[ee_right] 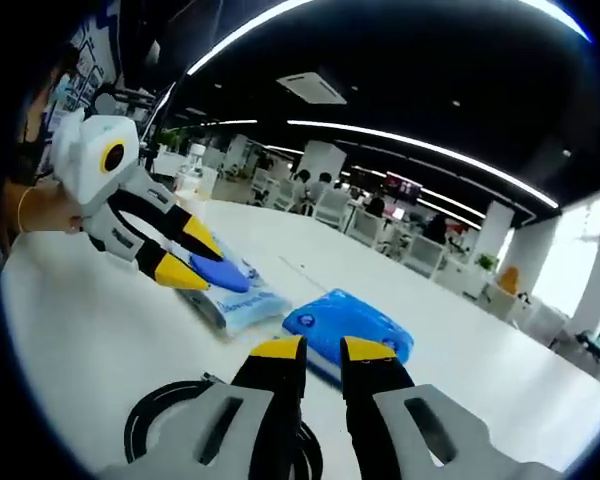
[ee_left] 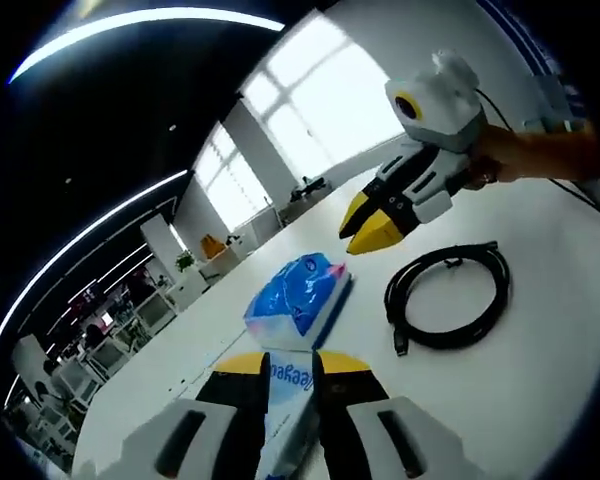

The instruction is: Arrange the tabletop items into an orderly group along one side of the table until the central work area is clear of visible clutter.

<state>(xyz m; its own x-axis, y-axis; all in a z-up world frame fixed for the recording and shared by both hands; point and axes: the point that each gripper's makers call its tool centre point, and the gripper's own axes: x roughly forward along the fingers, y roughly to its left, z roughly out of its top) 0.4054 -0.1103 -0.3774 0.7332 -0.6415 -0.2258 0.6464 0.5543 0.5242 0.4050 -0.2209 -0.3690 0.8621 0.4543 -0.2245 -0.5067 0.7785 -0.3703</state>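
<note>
My left gripper point(ee_left: 291, 372) is shut on a pale blue-and-white tissue pack point(ee_left: 286, 400) and holds it low over the white table point(ee_left: 540, 400). From the right gripper view, this left gripper point(ee_right: 192, 262) comes in from the left with the same pack point(ee_right: 235, 296) in its jaws. A second, bright blue pack point(ee_left: 302, 297) lies just beyond it. A coiled black cable point(ee_left: 448, 297) lies to the right. My right gripper point(ee_left: 372, 226) hovers above the table between the blue pack and the cable, jaws together and holding nothing. Its own tips point(ee_right: 323, 352) sit just short of the blue pack point(ee_right: 348, 325).
The cable coil point(ee_right: 155, 420) lies under the right gripper's body. A person's hand point(ee_left: 540, 155) holds the right gripper. Office desks, chairs and people point(ee_right: 380, 215) stand beyond the table's far edge. A clear bottle point(ee_right: 188, 172) stands at the far left.
</note>
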